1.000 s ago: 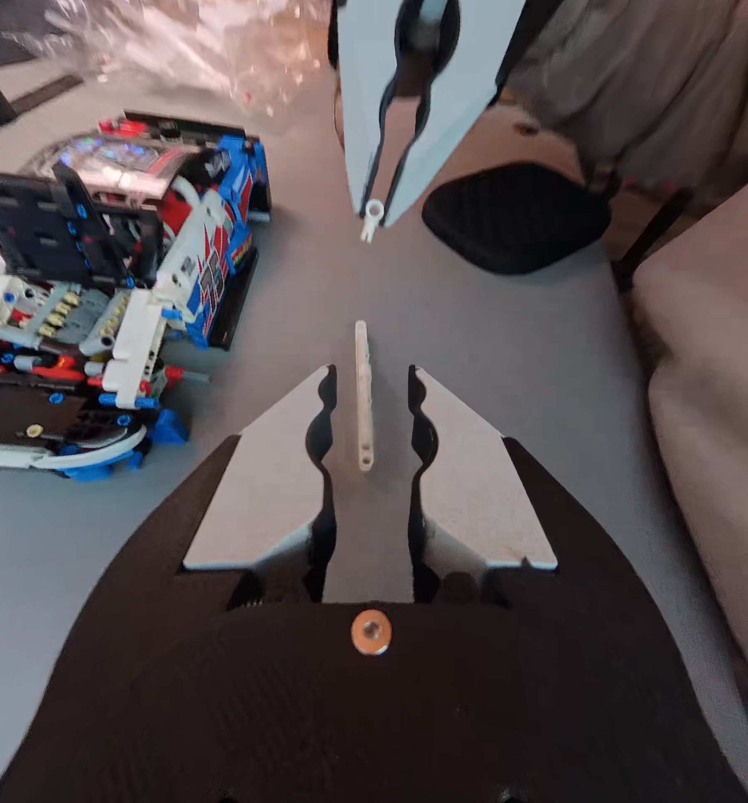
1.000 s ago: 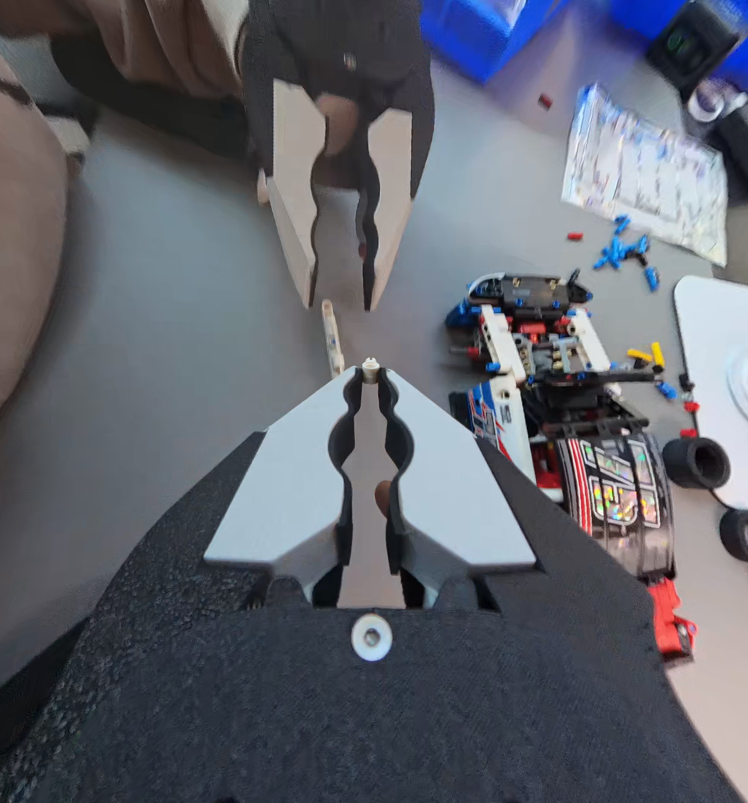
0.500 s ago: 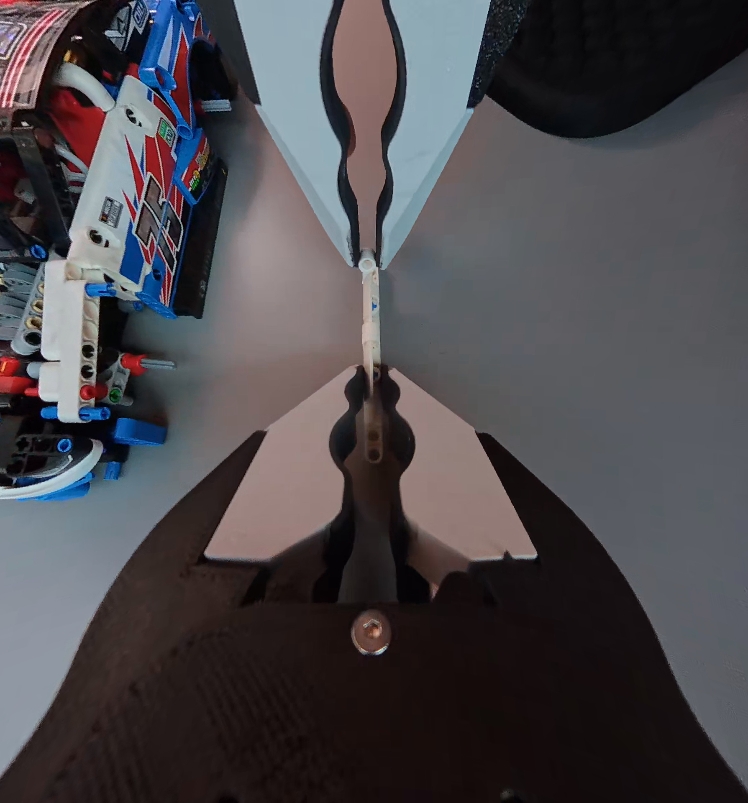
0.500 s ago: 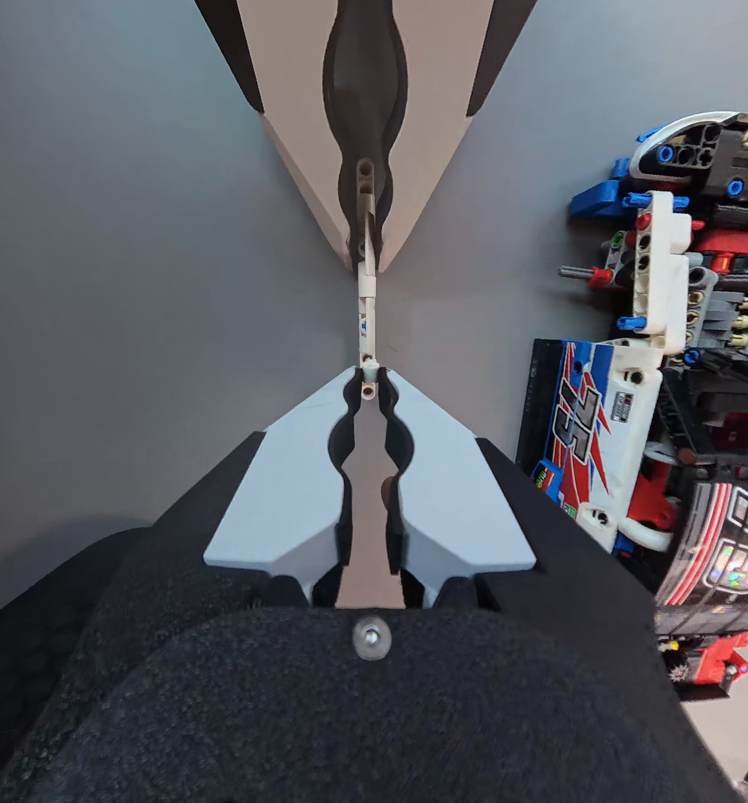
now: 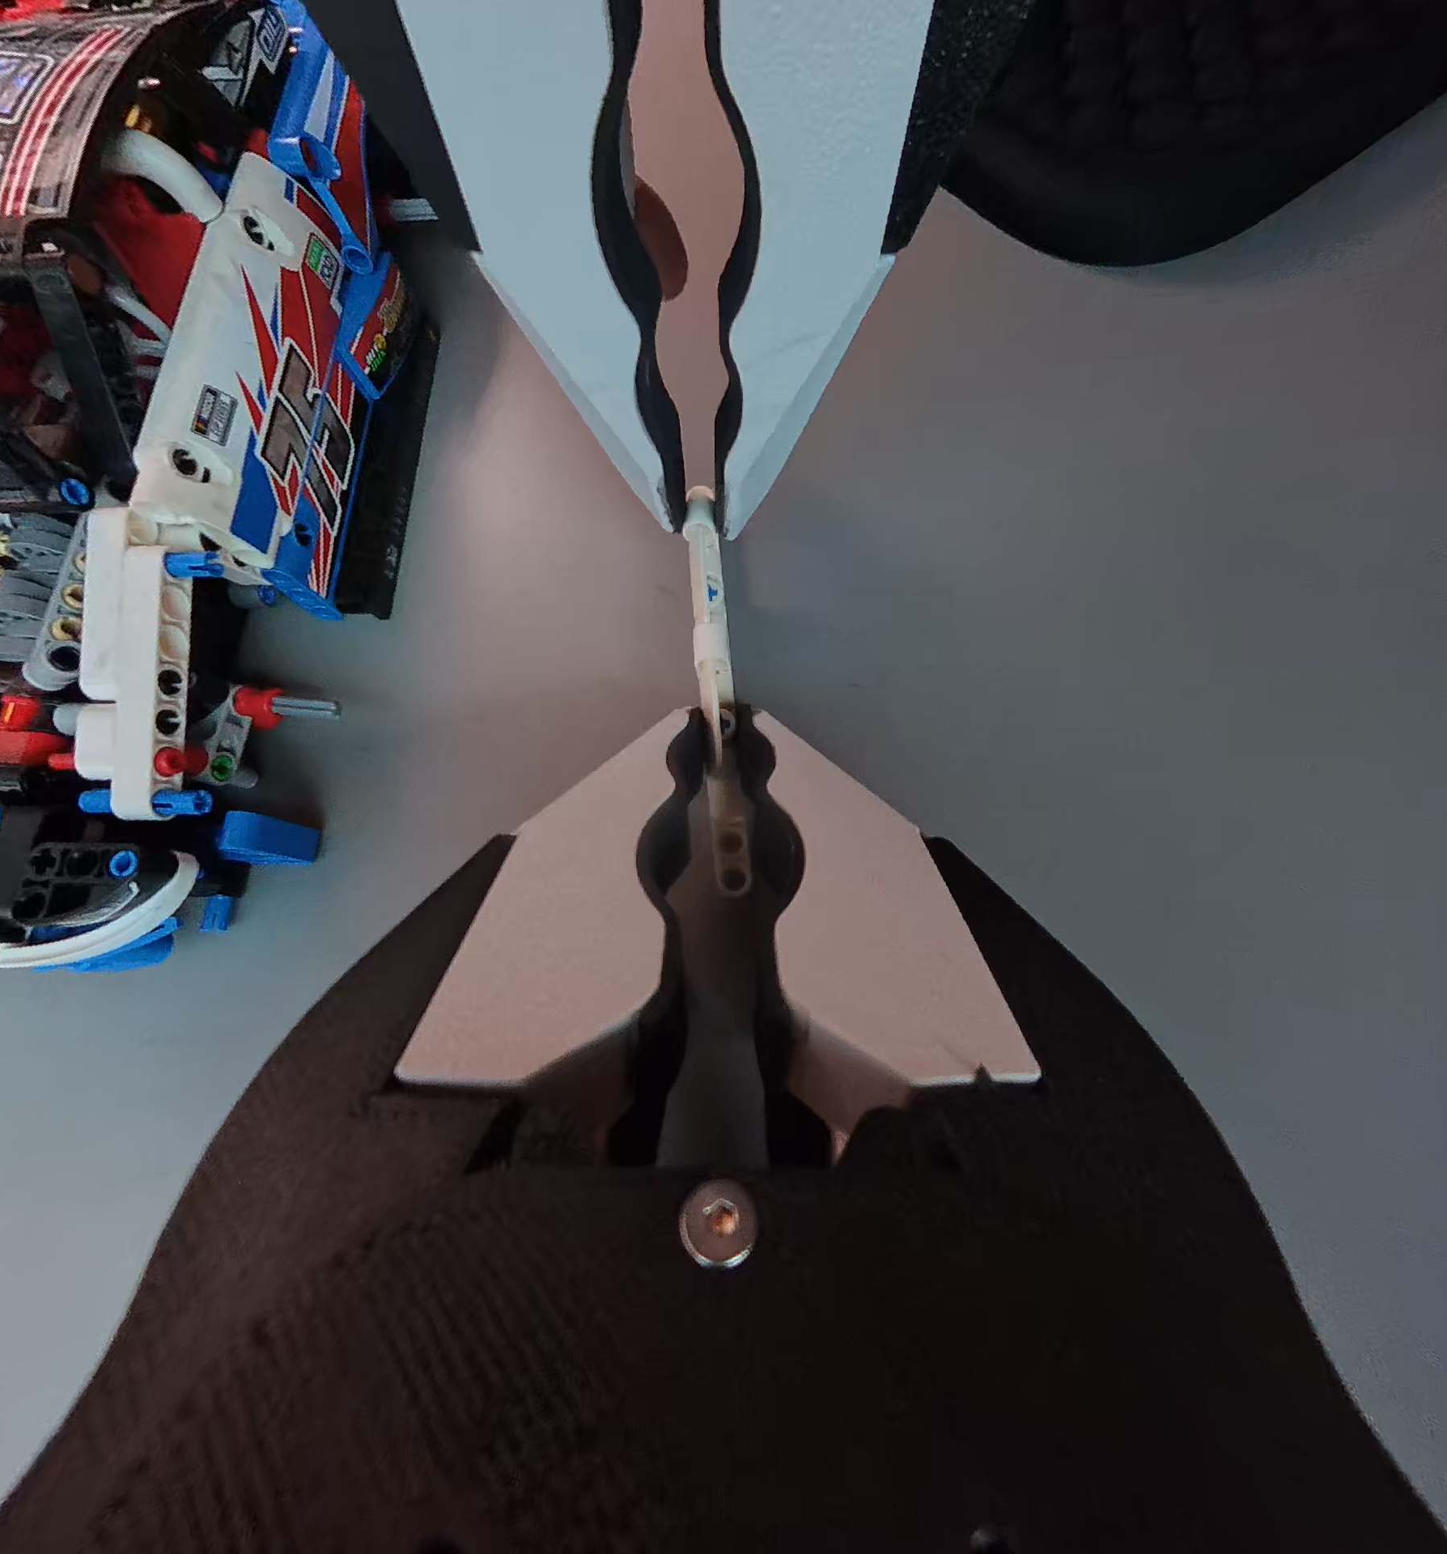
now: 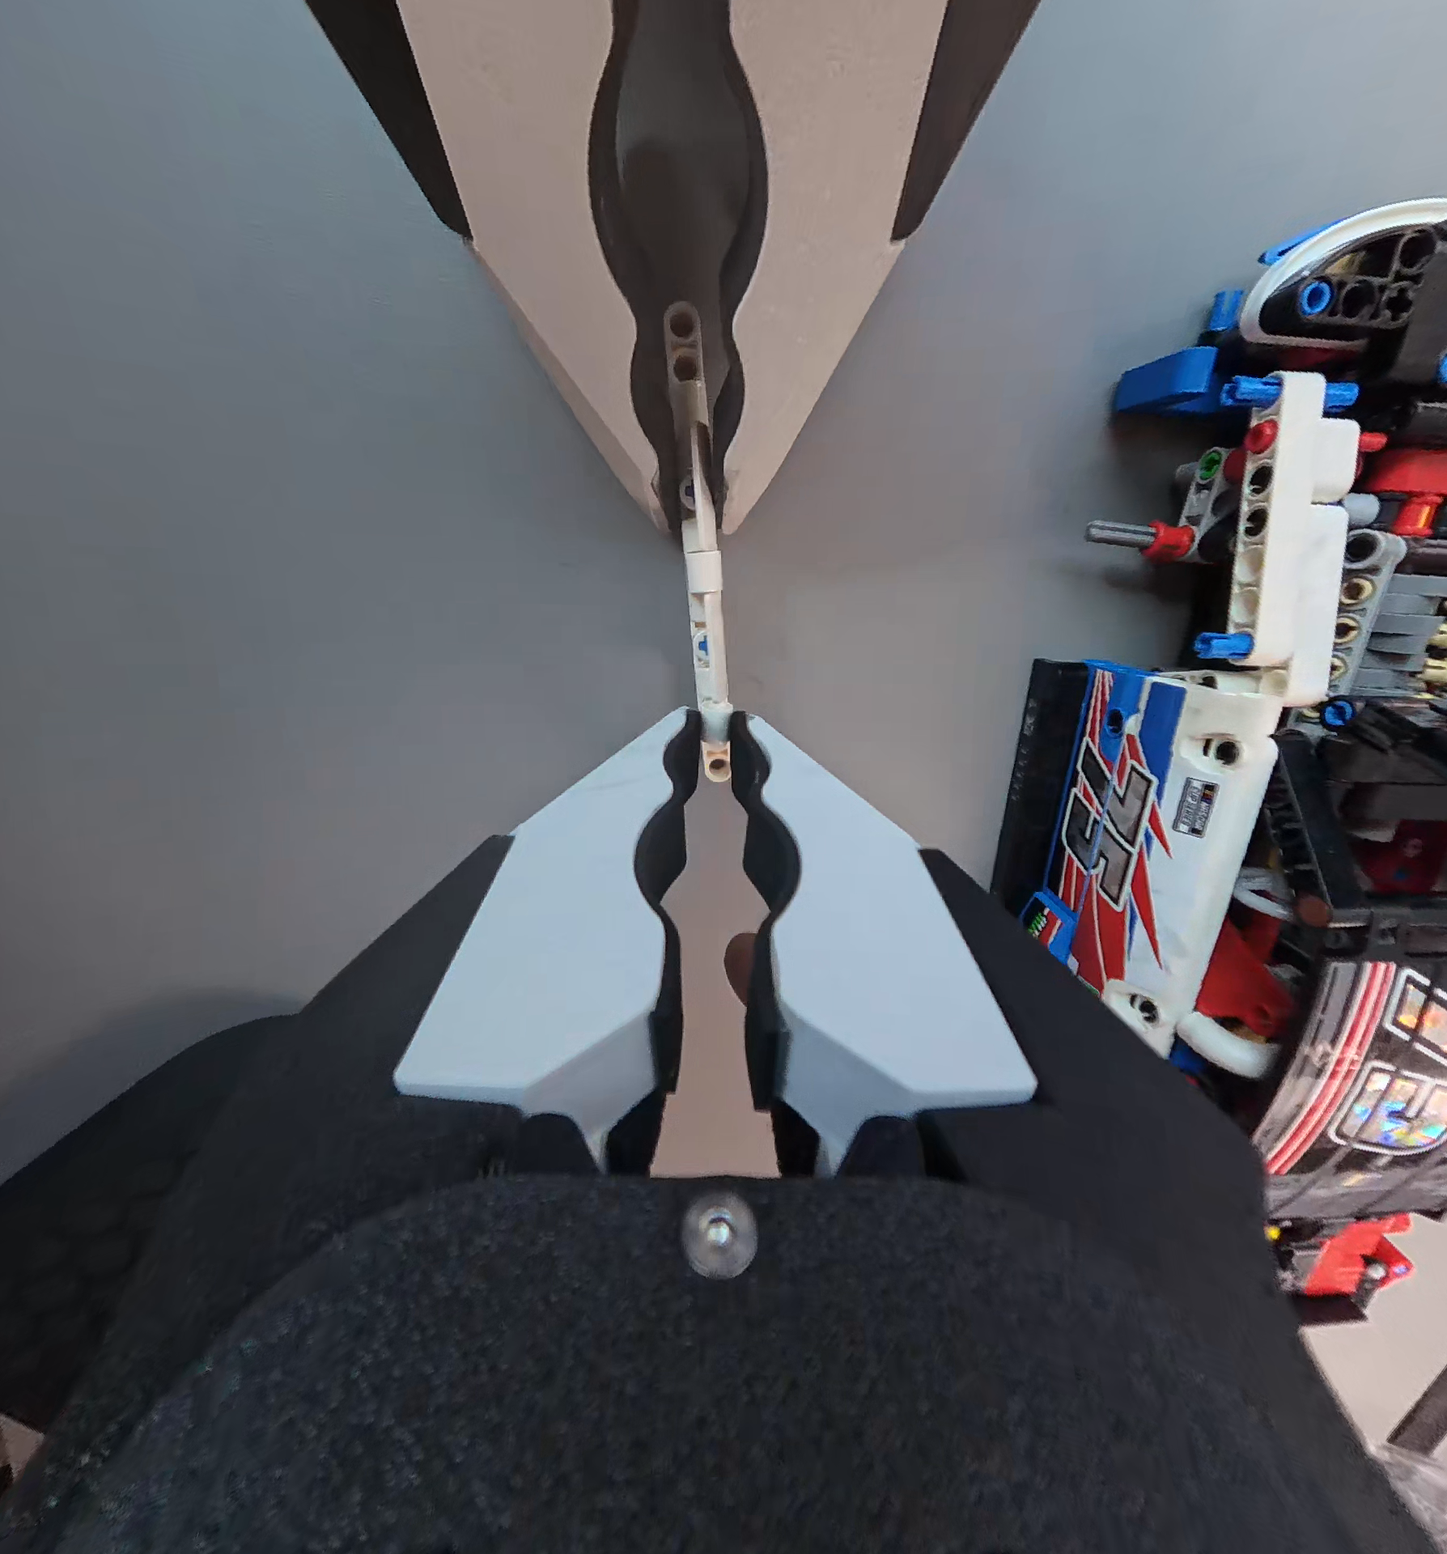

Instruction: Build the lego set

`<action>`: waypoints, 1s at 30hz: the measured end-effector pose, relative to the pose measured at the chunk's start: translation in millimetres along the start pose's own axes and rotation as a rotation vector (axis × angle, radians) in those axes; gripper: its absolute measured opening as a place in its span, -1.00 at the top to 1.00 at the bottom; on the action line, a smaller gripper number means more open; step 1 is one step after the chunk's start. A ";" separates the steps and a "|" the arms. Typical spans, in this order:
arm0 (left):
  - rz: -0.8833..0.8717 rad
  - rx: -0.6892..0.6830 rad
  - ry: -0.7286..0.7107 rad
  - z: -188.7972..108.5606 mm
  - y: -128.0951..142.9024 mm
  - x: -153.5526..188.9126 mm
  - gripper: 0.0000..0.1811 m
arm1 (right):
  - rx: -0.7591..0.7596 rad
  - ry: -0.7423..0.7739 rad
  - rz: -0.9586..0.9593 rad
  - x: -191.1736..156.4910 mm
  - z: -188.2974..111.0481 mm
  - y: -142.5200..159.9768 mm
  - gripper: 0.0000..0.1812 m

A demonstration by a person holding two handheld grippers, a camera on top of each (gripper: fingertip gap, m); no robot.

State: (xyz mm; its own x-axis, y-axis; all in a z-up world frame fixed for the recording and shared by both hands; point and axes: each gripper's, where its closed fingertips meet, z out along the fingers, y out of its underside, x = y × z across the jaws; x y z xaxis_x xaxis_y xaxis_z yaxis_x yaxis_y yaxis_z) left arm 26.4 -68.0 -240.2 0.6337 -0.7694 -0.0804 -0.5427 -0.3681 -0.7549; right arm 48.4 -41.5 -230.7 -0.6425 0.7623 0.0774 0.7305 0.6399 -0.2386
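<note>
My left gripper (image 5: 718, 719) is shut on one end of a thin white lego beam (image 5: 710, 605), held just above the grey table. My right gripper (image 6: 713, 723) faces it tip to tip and is shut on a small white connector piece (image 6: 715, 744) pressed against the beam's (image 6: 703, 614) far end. In the left wrist view the right gripper (image 5: 697, 513) comes in from the top; in the right wrist view the left gripper (image 6: 695, 513) does. The part-built lego race car (image 5: 157, 504) lies to the left, and it also shows in the right wrist view (image 6: 1292, 757).
The grey table (image 5: 1124, 673) lies under both grippers. A dark padded thing (image 5: 1208, 126) sits at the top right of the left wrist view. The car (image 6: 1208, 841) lies close beside the grippers. Spacing between my two grippers at the tips: around 4 centimetres.
A second ago the beam lay between my open left fingers and the right gripper held the connector apart. Now the left is shut on the beam and the connector meets its end.
</note>
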 end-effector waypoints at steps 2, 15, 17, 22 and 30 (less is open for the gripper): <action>0.001 -0.001 0.001 0.0 0.1 -0.1 0.93 | -0.009 0.014 -0.002 0.1 0.0 1.5 0.94; 0.005 0.004 0.004 0.2 -0.1 -0.4 0.93 | -0.061 0.012 -0.041 1.1 0.7 -0.1 0.94; 0.001 0.005 0.009 0.1 -0.1 -0.5 0.93 | -0.064 0.011 -0.050 0.8 0.9 0.1 0.94; 0.007 0.003 0.006 0.1 -0.1 -0.6 0.93 | -0.074 0.015 -0.073 1.1 1.4 -1.0 0.95; 0.018 -0.002 0.002 -0.1 0.1 -0.1 0.93 | -0.109 0.012 -0.078 1.6 1.6 0.0 0.95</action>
State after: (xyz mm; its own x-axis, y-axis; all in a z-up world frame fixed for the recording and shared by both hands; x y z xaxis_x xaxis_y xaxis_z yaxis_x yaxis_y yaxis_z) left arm 26.2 -68.0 -240.2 0.6229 -0.7768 -0.0928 -0.5553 -0.3554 -0.7519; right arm 47.1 -40.4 -232.1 -0.6958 0.7107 0.1035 0.6999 0.7033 -0.1246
